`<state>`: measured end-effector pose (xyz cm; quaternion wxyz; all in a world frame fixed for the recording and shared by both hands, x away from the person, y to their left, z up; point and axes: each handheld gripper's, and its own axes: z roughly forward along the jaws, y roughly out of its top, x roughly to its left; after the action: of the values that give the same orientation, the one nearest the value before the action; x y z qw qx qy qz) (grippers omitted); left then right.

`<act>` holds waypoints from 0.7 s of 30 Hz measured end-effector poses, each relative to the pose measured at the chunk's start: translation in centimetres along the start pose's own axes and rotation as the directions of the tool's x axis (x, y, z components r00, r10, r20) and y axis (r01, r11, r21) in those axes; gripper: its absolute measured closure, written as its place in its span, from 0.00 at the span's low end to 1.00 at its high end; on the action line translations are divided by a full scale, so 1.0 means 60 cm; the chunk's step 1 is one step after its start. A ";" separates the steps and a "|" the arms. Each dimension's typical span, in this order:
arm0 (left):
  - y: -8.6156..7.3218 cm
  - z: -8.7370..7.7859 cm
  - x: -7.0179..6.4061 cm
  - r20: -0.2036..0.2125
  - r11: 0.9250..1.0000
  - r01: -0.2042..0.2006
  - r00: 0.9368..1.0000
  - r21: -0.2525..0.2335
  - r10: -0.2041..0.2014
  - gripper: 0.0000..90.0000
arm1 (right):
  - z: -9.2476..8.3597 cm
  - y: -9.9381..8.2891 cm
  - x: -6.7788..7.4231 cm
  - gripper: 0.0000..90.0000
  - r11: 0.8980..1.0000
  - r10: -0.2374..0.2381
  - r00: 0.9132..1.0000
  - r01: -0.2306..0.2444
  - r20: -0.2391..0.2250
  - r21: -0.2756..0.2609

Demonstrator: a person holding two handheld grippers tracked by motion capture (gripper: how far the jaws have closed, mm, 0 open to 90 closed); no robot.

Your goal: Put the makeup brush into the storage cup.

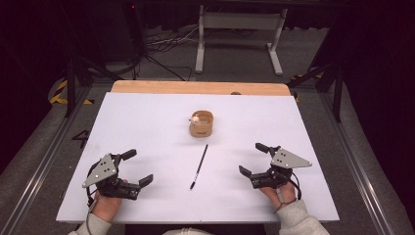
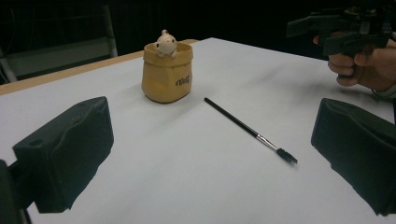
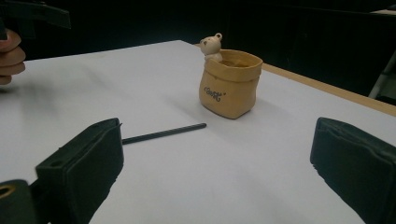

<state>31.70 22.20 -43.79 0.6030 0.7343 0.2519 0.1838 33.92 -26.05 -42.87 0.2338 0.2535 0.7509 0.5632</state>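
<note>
Both claws, left [image 1: 135, 168] and right [image 1: 250, 157], gape empty. The thin brush [image 1: 199, 166] at frame centre could roll away if nudged sideways.

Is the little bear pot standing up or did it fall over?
Standing up. The bear pot sits flat on the table, its mouth facing upward.

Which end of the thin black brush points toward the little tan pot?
The plain handle tip points at the tan pot; the bristled end lies on the person's side, away from it.
</note>
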 end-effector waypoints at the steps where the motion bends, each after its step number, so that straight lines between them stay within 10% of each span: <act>1: 0.000 -0.001 0.001 0.000 1.000 -0.003 1.000 0.005 0.003 0.00 | 0.000 0.000 0.000 0.03 1.000 0.001 1.000 -0.001 -0.001 0.000; 21: -0.001 0.000 0.000 -0.022 1.000 0.003 1.000 0.010 -0.003 0.00 | 0.002 0.003 0.000 0.03 1.000 0.006 1.000 -0.006 -0.006 0.000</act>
<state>31.68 22.22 -43.81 0.5967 0.7349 0.2606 0.1895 34.01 -25.90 -42.71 0.2300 0.2542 0.7507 0.5647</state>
